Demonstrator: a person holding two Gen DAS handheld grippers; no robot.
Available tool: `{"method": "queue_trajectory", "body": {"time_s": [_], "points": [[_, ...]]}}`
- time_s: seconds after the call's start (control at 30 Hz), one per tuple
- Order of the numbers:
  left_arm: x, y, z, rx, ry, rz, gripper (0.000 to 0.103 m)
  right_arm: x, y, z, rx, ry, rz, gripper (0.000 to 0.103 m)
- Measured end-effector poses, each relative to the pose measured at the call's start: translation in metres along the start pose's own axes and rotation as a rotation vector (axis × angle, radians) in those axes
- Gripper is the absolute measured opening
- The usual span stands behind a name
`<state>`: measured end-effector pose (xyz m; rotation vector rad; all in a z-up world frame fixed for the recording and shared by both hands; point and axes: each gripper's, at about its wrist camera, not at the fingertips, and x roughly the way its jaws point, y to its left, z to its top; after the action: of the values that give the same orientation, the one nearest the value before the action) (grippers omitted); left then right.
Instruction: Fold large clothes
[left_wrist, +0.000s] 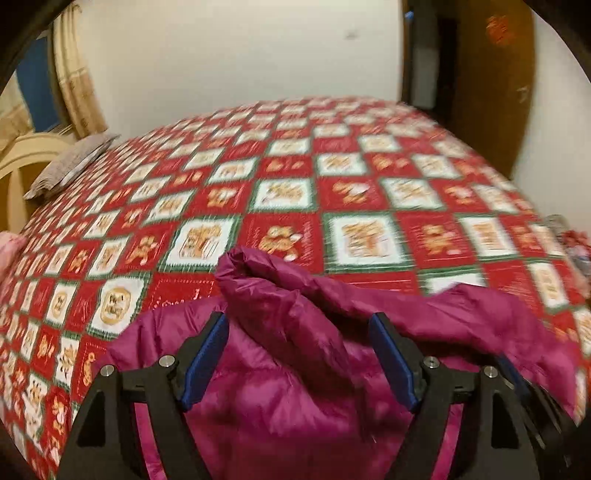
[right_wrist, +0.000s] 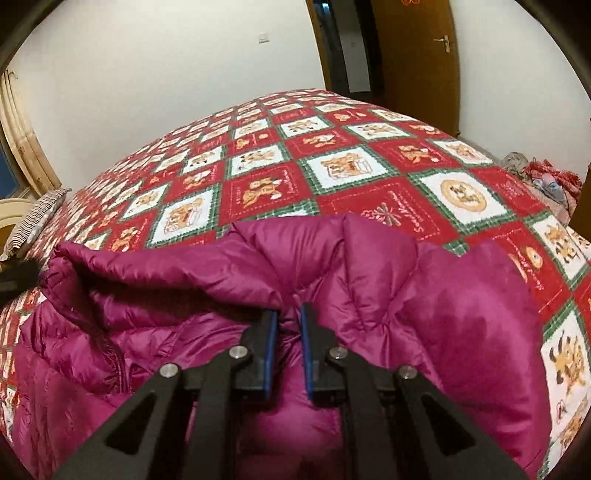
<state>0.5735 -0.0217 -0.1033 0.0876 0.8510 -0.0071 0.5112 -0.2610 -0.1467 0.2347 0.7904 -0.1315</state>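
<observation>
Magenta puffer jacket — glossy, quilted, bunched — on checked bedspread.

Checked bedspread (pillow beside)

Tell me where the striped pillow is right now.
The striped pillow lies at the far left edge of the bed's red checked cover in both wrist views, beyond the magenta puffer jacket, near the cream headboard.

Each gripper is matte black; the left gripper and right gripper carry blue pads on their fingers; silver screw heads dot the triangular cut-out arms.
</observation>
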Motion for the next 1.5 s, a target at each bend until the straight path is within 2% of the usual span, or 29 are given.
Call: {"method": "queue_trajectory", "body": {"time_s": [0.03,0.07,0.1,0.13,0.3,0.4,0.57,0.7,0.77,0.8,0.9,0.93,1.1,1.3,1.5], "points": [[0.009,0.004,0.0,-0.017,0.014,0.032,0.062,0.0,0.0,-0.001,0.0,-0.001,0.002,0.012],[0.012,0.009,-0.003,-0.032,0.023,0.043,0.034,0.0,0.0,-0.001,0.003,-0.002,0.006,0.012],[0.017,0.019,-0.007,-0.066,0.046,0.037,0.024,-0.001,-0.001,-0.003,0.007,-0.001,0.013,0.012],[0.02,0.026,-0.01,-0.097,0.064,0.029,0.019,0.0,-0.003,-0.003,0.011,0.0,0.019,0.012],[0.018,0.061,-0.04,-0.219,0.056,0.0,0.017,0.0,-0.005,-0.003,0.016,0.001,0.024,0.012],[0.028,0.075,-0.061,-0.308,0.033,-0.062,0.017,0.0,-0.004,-0.004,0.013,0.002,0.021,0.012],[0.028,0.064,-0.065,-0.286,-0.023,-0.025,0.02,0.001,-0.002,-0.003,0.001,0.007,0.008,0.014],[0.029,0.07,-0.065,-0.309,-0.031,-0.056,0.02,-0.008,0.004,0.0,-0.038,0.028,-0.013,0.018],[0.03,0.072,-0.066,-0.316,-0.035,-0.066,0.02,-0.027,0.005,0.002,-0.056,-0.016,-0.024,0.02],[0.029,0.071,-0.065,-0.315,-0.036,-0.065,0.02,-0.044,0.006,0.006,-0.068,-0.067,-0.042,0.025],[0.029,0.07,-0.065,-0.31,-0.038,-0.059,0.02,-0.068,0.012,0.026,-0.068,-0.145,-0.065,0.025],[0.029,0.07,-0.065,-0.308,-0.038,-0.059,0.02,-0.067,0.015,0.034,-0.058,-0.144,-0.058,0.025],[0.028,0.069,-0.066,-0.302,-0.039,-0.053,0.02,-0.024,0.043,0.058,-0.066,-0.038,-0.053,0.025],[0.028,0.067,-0.065,-0.291,-0.041,-0.04,0.02,0.025,0.047,0.021,-0.141,0.129,-0.049,0.024],[0.026,0.063,-0.063,-0.27,-0.042,-0.019,0.02,0.019,0.044,0.008,-0.167,0.063,-0.03,0.025]]}}
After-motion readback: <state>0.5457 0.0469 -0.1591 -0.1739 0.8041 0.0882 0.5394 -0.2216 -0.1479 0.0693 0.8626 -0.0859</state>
